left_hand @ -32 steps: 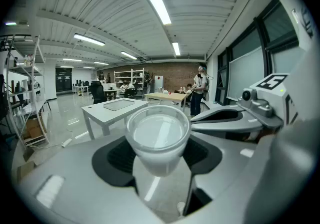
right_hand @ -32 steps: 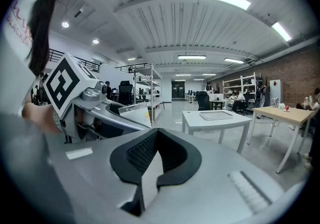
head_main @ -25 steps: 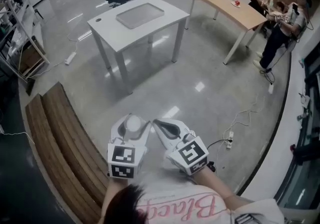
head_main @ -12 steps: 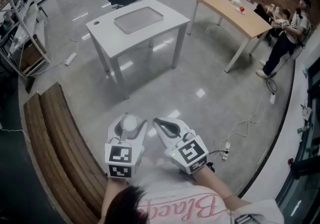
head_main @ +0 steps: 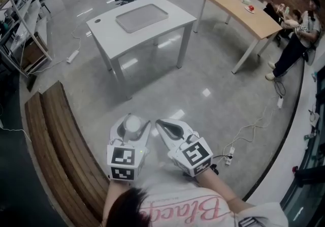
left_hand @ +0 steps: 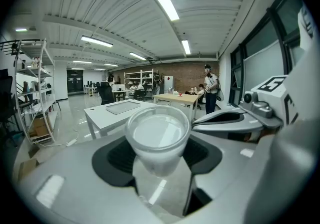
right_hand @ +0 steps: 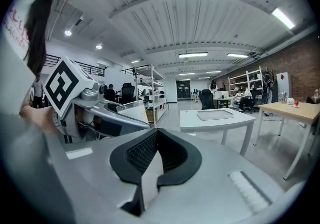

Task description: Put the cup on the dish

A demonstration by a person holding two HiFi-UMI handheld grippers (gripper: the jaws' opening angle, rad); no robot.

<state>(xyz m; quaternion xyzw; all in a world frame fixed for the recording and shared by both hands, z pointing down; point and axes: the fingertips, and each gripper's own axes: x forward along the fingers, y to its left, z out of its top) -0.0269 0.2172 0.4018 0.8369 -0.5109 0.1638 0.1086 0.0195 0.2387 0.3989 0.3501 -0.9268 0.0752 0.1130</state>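
While the left gripper (head_main: 131,130) pinches the clear plastic cup (head_main: 133,124) at lower centre, jaws partway apart around it, the right gripper (head_main: 170,128) beside it is closed, empty. A jolt on the walk could shake the thin cup loose before it reaches the tray (head_main: 142,17) on the white table (head_main: 107,29), upper centre. That table looks slightly nearer than a second ago.

Head cam looks steeply down from above the person onto left tongs (head_main: 133,125) and right tongs (head_main: 159,124) close below, white worktop (head_main: 170,24) well ahead; each tongs cam sits tight behind its tips, facing level across the room, all three sharing that worktop and its tray (head_main: 142,17).
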